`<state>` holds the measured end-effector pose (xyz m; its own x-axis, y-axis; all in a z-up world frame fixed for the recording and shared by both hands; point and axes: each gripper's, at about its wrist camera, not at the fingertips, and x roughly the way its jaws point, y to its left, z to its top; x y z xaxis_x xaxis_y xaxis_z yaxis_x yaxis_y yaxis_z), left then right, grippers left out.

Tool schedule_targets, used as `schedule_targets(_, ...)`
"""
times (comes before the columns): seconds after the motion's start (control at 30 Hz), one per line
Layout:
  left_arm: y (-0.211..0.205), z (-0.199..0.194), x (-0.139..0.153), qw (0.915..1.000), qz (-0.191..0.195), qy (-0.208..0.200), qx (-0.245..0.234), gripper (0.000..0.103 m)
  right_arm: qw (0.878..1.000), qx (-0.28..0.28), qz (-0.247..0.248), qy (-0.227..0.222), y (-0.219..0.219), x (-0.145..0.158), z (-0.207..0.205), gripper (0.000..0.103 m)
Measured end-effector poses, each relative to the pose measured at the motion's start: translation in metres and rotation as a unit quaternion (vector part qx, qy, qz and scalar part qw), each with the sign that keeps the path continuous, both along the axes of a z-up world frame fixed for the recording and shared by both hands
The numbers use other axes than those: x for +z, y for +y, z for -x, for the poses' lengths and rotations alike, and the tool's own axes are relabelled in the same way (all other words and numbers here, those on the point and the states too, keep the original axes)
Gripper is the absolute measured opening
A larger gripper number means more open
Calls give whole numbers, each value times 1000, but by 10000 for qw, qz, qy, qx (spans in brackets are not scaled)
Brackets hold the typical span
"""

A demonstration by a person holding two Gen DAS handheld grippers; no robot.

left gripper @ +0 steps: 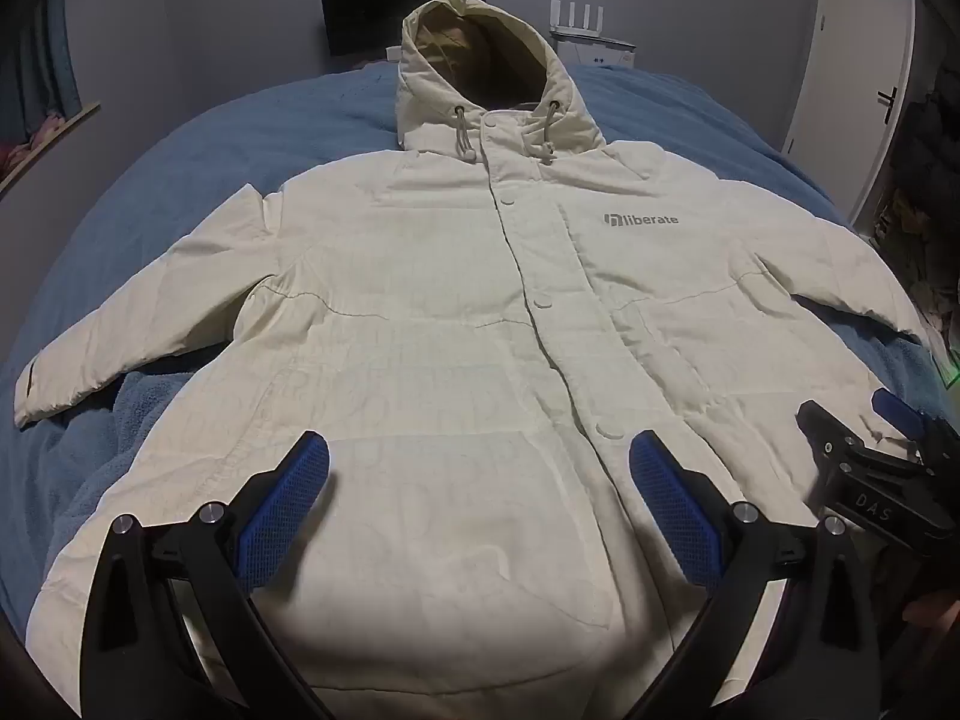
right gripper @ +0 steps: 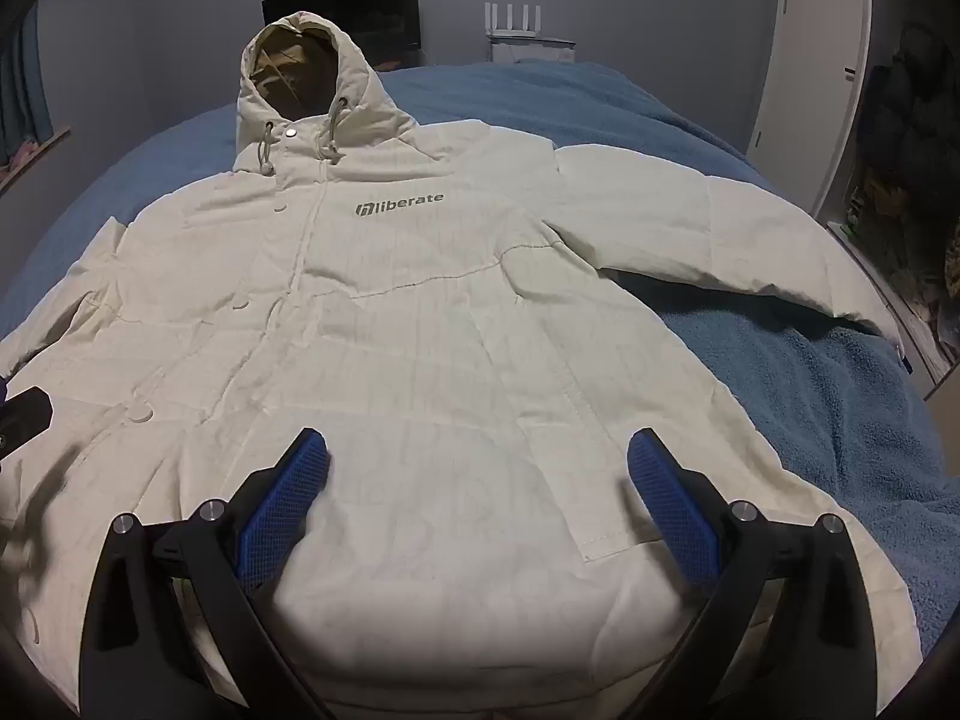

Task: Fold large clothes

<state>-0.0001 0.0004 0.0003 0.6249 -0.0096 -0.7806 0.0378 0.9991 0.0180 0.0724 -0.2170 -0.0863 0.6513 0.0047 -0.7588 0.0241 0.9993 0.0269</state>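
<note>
A cream hooded jacket (left gripper: 456,324) lies flat, front up and buttoned, on a blue blanket; it also fills the right wrist view (right gripper: 420,348). Both sleeves are spread outward, the hood (left gripper: 480,72) at the far end. My left gripper (left gripper: 479,468) is open and empty, hovering over the jacket's lower left half. My right gripper (right gripper: 477,468) is open and empty over the lower right half, near a pocket. The right gripper also shows at the right edge of the left wrist view (left gripper: 876,456). The left gripper's edge shows at the left of the right wrist view (right gripper: 21,420).
The blue blanket (right gripper: 810,396) covers the bed on all sides of the jacket. A dark monitor (left gripper: 402,6) and a white router (left gripper: 582,18) stand against the far wall. A white door (left gripper: 852,72) and dark clutter are at the right.
</note>
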Motion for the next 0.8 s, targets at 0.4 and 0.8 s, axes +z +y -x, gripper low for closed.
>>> schedule_targets(0.4,0,1,0,10000,-8,15,-4,97,10000,-2,-13,29,0,-2,0,97)
schedule_targets(0.8,0,0,0,10000,-1,23,0,97,10000,-3,-25,54,0,-3,-1,97)
